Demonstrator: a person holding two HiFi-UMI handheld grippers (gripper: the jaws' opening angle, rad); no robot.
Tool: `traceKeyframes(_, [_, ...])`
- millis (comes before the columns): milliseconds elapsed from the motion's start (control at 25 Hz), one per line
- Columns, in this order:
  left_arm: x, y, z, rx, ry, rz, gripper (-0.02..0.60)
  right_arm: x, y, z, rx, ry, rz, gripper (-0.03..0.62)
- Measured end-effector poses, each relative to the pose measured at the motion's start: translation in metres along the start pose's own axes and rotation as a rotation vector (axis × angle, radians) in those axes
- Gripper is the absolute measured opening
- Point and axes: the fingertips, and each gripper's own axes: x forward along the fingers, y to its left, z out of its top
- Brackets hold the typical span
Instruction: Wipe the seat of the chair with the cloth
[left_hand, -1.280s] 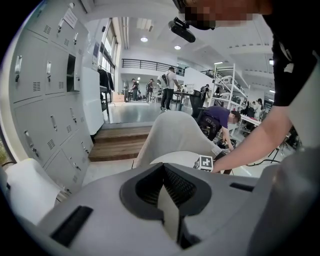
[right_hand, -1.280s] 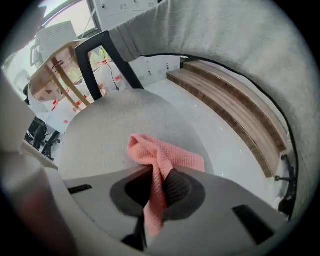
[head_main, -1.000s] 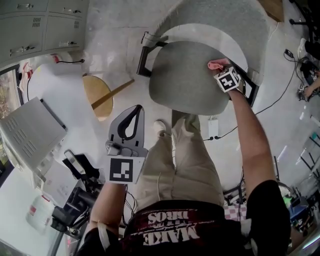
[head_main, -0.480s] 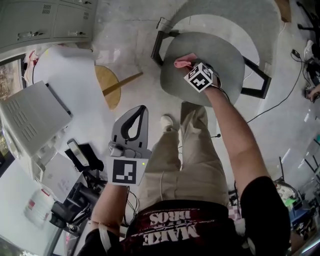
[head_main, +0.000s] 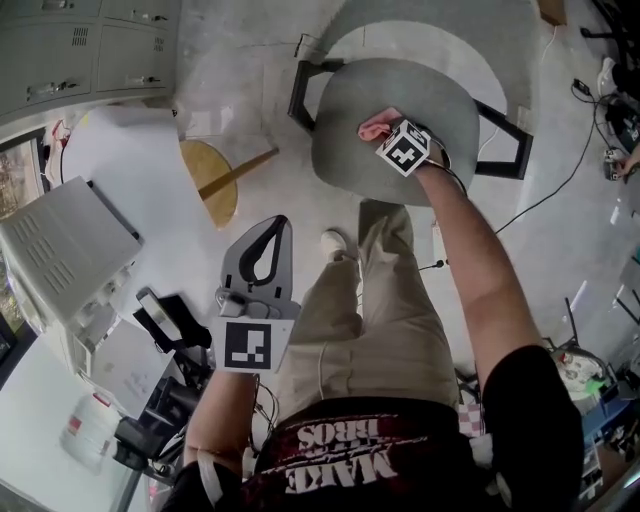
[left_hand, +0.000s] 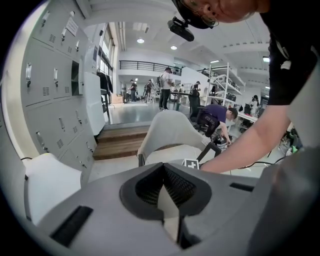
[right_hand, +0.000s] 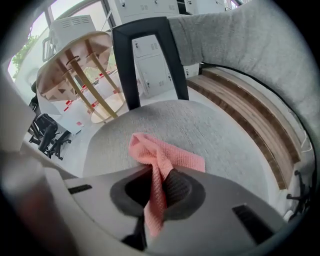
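step: wiping seat (head_main: 345, 150) | right gripper (right_hand: 157, 182): clamped on pink cloth (right_hand: 162, 155), cloth touching mid-seat | left gripper (left_hand: 165, 187): jaws together, empty, off the chair | tip: flatten your cloth, overlap strokes out to every seat edge

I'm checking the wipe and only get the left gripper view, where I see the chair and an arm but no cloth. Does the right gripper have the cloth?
Observer: Yes. The right gripper is shut on the pink cloth, which runs down between its jaws.
Operator: Is the cloth touching the seat?
Observer: Its free end lies on the grey seat, just ahead of the jaws.
Operator: Whereabouts on the seat?
Observer: In the head view it sits near the seat's middle.
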Motion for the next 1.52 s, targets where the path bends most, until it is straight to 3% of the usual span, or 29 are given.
traceKeyframes(280, [0.005, -0.004, 0.014, 0.021, -0.01, -0.01, 0.005, -0.027, -0.028, -0.063, 0.004, 0.063, -0.073, 0.031])
traceKeyframes(560, [0.005, -0.014, 0.029, 0.036, -0.045, -0.036, 0.006, -0.054, -0.046, -0.14, 0.048, 0.192, -0.138, 0.031])
traceKeyframes(720, [0.001, -0.018, 0.032, 0.031, -0.065, -0.04, 0.006, -0.065, -0.054, -0.162, 0.048, 0.232, -0.174, 0.031])
traceKeyframes(800, [-0.005, -0.017, 0.029, 0.032, -0.067, -0.037, 0.006, -0.071, -0.054, -0.155, 0.061, 0.218, -0.209, 0.031])
traceKeyframes(880, [-0.012, -0.013, 0.022, 0.041, -0.056, -0.03, 0.005, -0.076, -0.043, -0.126, 0.081, 0.122, -0.212, 0.031])
traceKeyframes(1000, [-0.022, -0.01, 0.016, 0.042, -0.054, -0.018, 0.005, -0.074, -0.004, -0.062, 0.052, -0.047, -0.148, 0.031])
traceKeyframes(1160, [-0.035, -0.014, 0.012, 0.045, -0.047, -0.019, 0.006, -0.048, 0.05, 0.012, -0.028, -0.128, -0.06, 0.031])
traceKeyframes(1320, [-0.047, -0.016, 0.005, 0.042, -0.037, -0.016, 0.006, -0.014, 0.101, 0.043, -0.079, -0.109, 0.021, 0.031])
traceKeyframes(1520, [-0.058, -0.004, -0.004, 0.014, -0.025, 0.018, 0.005, 0.015, 0.122, 0.012, -0.173, 0.023, 0.016, 0.031])
